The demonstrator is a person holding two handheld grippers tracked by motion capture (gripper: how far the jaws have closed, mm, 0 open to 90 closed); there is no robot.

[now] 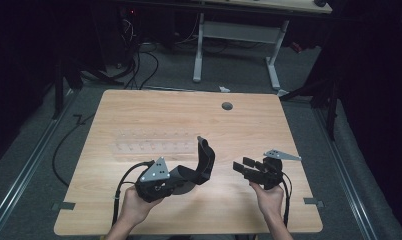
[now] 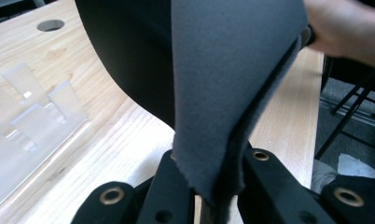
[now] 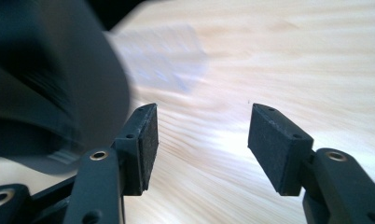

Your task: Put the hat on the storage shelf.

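Already the left gripper (image 1: 191, 175) pinches the cloth (image 1: 205, 161) above the bench (image 1: 249, 130), while the right gripper (image 1: 245, 167), spread and empty, has yet to grasp it.

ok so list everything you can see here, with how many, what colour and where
Cloth: one, dark grey and black, lifted over the table's near middle, clamped in the left claw.
Clear plastic rack: one, transparent, lying mid-table.
Table: one, light wood, with a round hole near the far edge.
Second table: one, white legs, behind on the floor.
Left claw: one, black, shut on the cloth.
Right claw: one, black, open, empty.
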